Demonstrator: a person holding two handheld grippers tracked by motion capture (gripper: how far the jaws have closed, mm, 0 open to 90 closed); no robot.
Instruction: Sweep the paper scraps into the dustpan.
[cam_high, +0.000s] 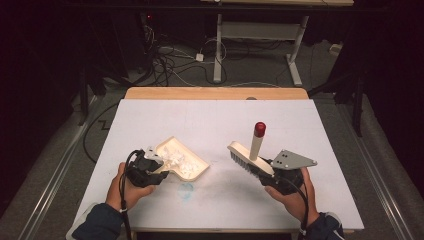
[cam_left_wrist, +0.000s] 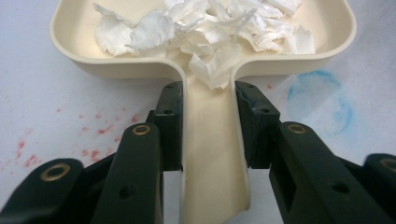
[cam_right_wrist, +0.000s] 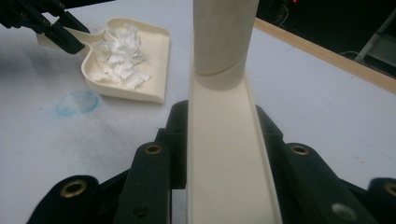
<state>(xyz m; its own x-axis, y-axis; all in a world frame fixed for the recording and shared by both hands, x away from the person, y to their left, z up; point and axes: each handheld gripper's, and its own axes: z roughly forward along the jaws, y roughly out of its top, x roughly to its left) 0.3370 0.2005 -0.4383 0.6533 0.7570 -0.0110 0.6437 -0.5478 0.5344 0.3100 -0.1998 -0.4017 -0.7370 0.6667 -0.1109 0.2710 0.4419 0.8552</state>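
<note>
Dustpan (cam_high: 186, 159) of paper scraps (cam_left_wrist: 205, 28) gripped by left gripper (cam_high: 150, 167), one brush (cam_high: 248, 157) by right gripper (cam_high: 272, 175)

Both black grippers, left gripper (cam_high: 150, 162) and right gripper (cam_high: 270, 172), show brass rivets, trailing cables; dark blue sleeves (cam_high: 97, 222).

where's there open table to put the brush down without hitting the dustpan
The far half of the table beyond the dustpan and brush is bare, as is the right side past the right gripper. The near middle strip between the grippers is tight.
</note>
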